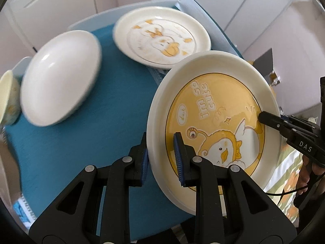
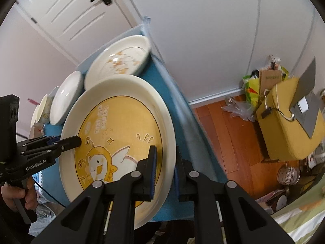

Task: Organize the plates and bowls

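A cream plate with a yellow duck picture is tilted above the blue tabletop, held from two sides. My left gripper is shut on its near rim, one pad under and one pad on the yellow face. My right gripper is shut on the opposite rim. A finger of the right gripper lies on the plate's far side in the left wrist view. On the table behind lie a pale duck plate, a white bowl and a small patterned bowl.
The table's right edge drops to a wooden floor with bags and a yellow case. A white door and walls stand behind the table. A person's hand grips the left gripper's handle.
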Action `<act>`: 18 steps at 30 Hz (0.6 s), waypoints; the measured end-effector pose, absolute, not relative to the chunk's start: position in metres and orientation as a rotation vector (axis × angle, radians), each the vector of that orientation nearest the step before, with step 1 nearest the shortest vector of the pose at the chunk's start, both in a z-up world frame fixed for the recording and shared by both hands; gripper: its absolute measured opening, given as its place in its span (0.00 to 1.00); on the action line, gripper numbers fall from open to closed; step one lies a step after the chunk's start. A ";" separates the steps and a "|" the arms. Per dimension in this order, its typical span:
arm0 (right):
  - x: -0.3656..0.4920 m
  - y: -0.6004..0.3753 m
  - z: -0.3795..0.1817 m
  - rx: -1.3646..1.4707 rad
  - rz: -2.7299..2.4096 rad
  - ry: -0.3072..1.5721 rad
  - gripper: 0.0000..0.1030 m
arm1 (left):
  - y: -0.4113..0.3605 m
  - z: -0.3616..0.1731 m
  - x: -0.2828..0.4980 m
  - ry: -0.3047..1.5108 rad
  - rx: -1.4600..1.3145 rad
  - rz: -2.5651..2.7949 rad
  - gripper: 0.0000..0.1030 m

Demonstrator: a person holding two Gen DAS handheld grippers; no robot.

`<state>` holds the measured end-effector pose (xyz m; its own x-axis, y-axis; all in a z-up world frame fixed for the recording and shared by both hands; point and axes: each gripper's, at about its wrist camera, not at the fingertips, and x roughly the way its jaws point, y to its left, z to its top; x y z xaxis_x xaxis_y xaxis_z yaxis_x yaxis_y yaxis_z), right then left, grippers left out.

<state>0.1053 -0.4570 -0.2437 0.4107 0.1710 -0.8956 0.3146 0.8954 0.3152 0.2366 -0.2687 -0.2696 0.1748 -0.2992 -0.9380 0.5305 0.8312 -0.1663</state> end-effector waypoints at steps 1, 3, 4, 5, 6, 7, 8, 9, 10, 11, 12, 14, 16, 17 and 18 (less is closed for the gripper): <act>0.108 -0.450 -0.238 0.466 -0.078 1.153 0.14 | -0.258 -0.264 0.236 1.255 0.205 -0.580 0.20; 0.111 -0.439 -0.231 0.447 -0.051 1.147 0.14 | -0.241 -0.258 0.233 1.240 0.187 -0.555 0.20; 0.115 -0.431 -0.227 0.435 -0.032 1.145 0.14 | -0.230 -0.254 0.233 1.234 0.174 -0.538 0.20; 0.118 -0.422 -0.223 0.423 -0.014 1.142 0.13 | -0.217 -0.251 0.233 1.227 0.159 -0.519 0.20; 0.120 -0.413 -0.220 0.411 0.005 1.139 0.13 | -0.207 -0.248 0.232 1.222 0.149 -0.504 0.20; 0.124 -0.402 -0.216 0.398 0.027 1.137 0.13 | -0.191 -0.244 0.230 1.216 0.136 -0.481 0.20; 0.127 -0.392 -0.214 0.388 0.048 1.136 0.14 | -0.179 -0.242 0.229 1.213 0.129 -0.467 0.20; 0.130 -0.382 -0.212 0.378 0.068 1.137 0.14 | -0.165 -0.241 0.228 1.212 0.116 -0.447 0.20; 0.135 -0.369 -0.210 0.370 0.096 1.140 0.15 | -0.156 -0.240 0.228 1.210 0.110 -0.434 0.20; 0.137 -0.359 -0.208 0.364 0.109 1.143 0.16 | -0.142 -0.241 0.226 1.209 0.102 -0.410 0.20; 0.140 -0.347 -0.209 0.351 0.124 1.148 0.16 | -0.131 -0.241 0.226 1.212 0.093 -0.395 0.20; 0.146 -0.323 -0.210 0.323 0.162 1.164 0.16 | -0.104 -0.243 0.223 1.215 0.067 -0.354 0.20; 0.150 -0.298 -0.214 0.308 0.206 1.178 0.16 | -0.080 -0.245 0.221 1.219 0.049 -0.320 0.20; 0.151 -0.287 -0.217 0.301 0.226 1.186 0.16 | -0.067 -0.248 0.221 1.221 0.040 -0.300 0.20; 0.153 -0.274 -0.220 0.291 0.247 1.195 0.16 | -0.057 -0.250 0.222 1.224 0.033 -0.287 0.20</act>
<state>0.1527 -0.2741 -0.2197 0.3484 0.3391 -0.8738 -0.0351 0.9363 0.3493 0.2222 -0.0575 -0.2503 0.3088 -0.1995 -0.9300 0.2353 0.9634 -0.1286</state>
